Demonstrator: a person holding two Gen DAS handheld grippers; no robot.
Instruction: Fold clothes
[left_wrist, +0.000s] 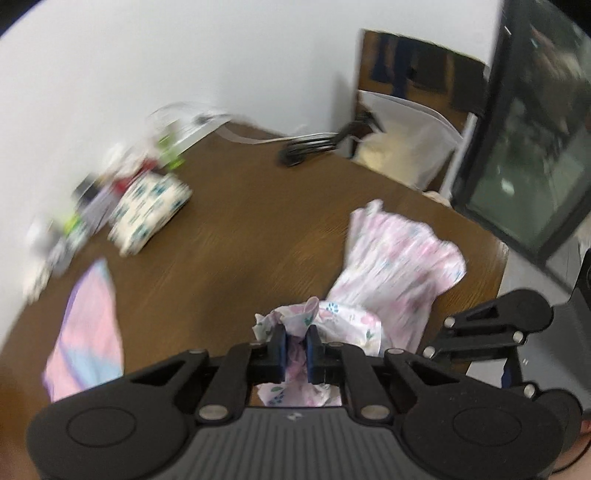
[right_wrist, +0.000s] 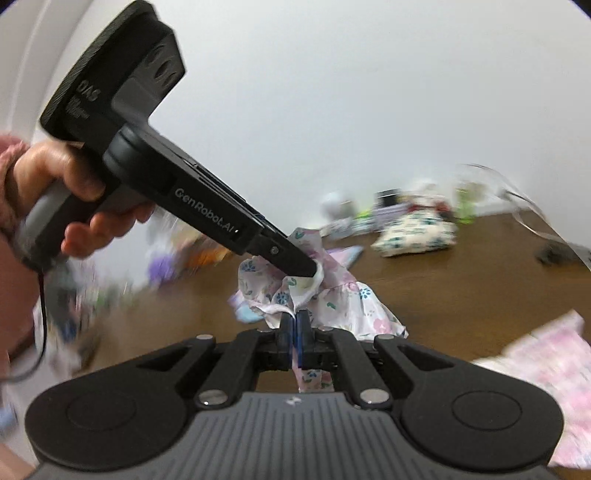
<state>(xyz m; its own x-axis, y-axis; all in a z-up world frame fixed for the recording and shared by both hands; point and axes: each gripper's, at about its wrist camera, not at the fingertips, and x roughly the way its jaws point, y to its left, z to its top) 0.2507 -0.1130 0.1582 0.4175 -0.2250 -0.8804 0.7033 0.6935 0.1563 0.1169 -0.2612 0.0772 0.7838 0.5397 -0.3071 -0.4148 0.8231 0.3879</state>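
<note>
A white garment with pink and blue flowers (left_wrist: 343, 325) is bunched above the brown table. My left gripper (left_wrist: 295, 341) is shut on its crumpled edge. My right gripper (right_wrist: 294, 326) is shut on another edge of the same floral garment (right_wrist: 343, 302). In the right wrist view the left gripper (right_wrist: 314, 271) reaches in from the upper left, its tip pinching the cloth just beyond my right fingers. In the left wrist view the right gripper's body shows at the right, its tips hidden. A pink patterned garment (left_wrist: 399, 258) lies on the table to the right; it also shows in the right wrist view (right_wrist: 535, 354).
A folded white cloth with teal prints (left_wrist: 147, 214) lies at the table's far left, also in the right wrist view (right_wrist: 413, 236). A pink and blue cloth (left_wrist: 88, 332) lies near left. Small blurred items line the wall. A dark cabinet (left_wrist: 535, 129) and white bag (left_wrist: 402, 147) stand beyond the table (left_wrist: 240, 240).
</note>
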